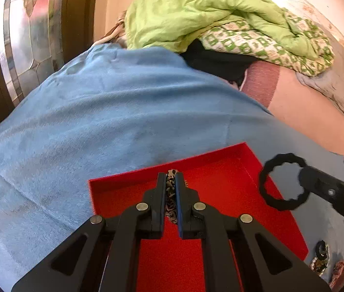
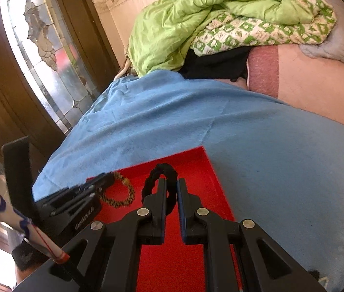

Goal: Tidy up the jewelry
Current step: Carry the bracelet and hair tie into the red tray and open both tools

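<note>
Pinching a patterned bracelet, the left gripper has its two black fingers pressed almost together, with the black-and-cream woven band running down the narrow gap between them. From the right wrist view the same bracelet shows as a mottled tan and dark loop hanging from that gripper's tip, over the near left part of a red tray. Whether the loop touches the tray floor is hard to tell from either view.

The right gripper is likewise nearly closed, its fingers clamped on a black braided bracelet. That ring stands up above the fingertips, one side of it caught between the pads. From the left wrist view the black bracelet hangs as an open, wavy-edged circle from the right gripper, over the tray's right wall.

The shallow, rectangular tray lies on a light blue blanket spread over a bed. A few more small ornaments, dark and greenish, lie on the blanket beyond the tray's near right corner; they are too blurred to name.

Farther back, a crumpled lime-green comforter with a green-and-white patterned side is heaped against the wall, a black cloth under it. A dark wooden door with leaded glass stands to the left.
</note>
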`<state>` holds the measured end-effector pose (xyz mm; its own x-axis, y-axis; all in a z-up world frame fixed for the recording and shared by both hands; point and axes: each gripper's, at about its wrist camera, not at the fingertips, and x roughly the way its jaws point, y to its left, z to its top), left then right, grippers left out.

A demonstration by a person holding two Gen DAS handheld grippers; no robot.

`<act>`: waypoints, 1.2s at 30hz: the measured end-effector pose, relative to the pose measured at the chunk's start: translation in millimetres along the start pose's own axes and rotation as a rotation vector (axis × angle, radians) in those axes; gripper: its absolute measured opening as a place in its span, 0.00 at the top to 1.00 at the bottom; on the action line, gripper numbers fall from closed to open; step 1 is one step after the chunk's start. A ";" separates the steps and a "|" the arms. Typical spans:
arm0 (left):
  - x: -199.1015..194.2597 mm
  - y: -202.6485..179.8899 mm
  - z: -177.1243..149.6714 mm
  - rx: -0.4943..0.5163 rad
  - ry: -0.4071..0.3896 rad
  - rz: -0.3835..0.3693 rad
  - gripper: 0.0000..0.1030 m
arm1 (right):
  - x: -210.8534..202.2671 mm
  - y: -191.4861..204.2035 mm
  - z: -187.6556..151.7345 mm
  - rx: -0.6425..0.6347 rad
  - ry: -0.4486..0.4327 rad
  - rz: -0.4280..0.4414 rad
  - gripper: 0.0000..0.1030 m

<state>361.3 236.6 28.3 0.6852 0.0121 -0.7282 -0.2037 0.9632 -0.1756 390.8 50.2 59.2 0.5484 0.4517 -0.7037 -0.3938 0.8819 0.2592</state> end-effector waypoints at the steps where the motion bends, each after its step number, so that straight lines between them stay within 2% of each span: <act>1: 1.7 2.5 -0.1 -0.008 0.006 0.000 0.93 | 7.0 0.6 1.5 0.006 0.011 -0.003 0.91; 14: 19.0 15.0 -2.1 -0.060 0.050 -0.010 0.93 | 80.0 0.6 7.1 0.065 0.123 -0.033 0.91; 25: 21.8 24.4 -3.3 -0.085 0.064 0.022 0.93 | 99.6 -6.5 3.3 0.061 0.158 -0.101 0.88; 29: 20.4 24.1 -3.3 -0.082 0.061 0.031 0.88 | 97.0 -12.1 2.9 0.074 0.159 -0.103 0.88; 31: 19.2 23.4 -2.8 -0.080 0.057 0.039 0.75 | 95.7 -12.5 3.2 0.074 0.162 -0.097 0.86; 32: 17.8 23.4 -2.5 -0.082 0.050 0.046 0.65 | 94.9 -12.8 3.6 0.073 0.163 -0.096 0.84; 33: 16.6 23.2 -2.2 -0.083 0.044 0.051 0.61 | 93.7 -13.2 4.0 0.071 0.161 -0.096 0.77; 34: 15.0 23.2 -1.7 -0.084 0.037 0.055 0.61 | 92.8 -12.7 4.3 0.069 0.158 -0.096 0.73; 36: 12.1 24.4 0.0 -0.090 0.033 0.057 0.61 | 90.2 -11.3 4.3 0.060 0.150 -0.098 0.73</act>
<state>364.6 260.2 15.2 0.6479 0.0563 -0.7596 -0.3049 0.9330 -0.1909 447.9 81.6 -4.4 0.4643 0.3418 -0.8171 -0.2970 0.9292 0.2199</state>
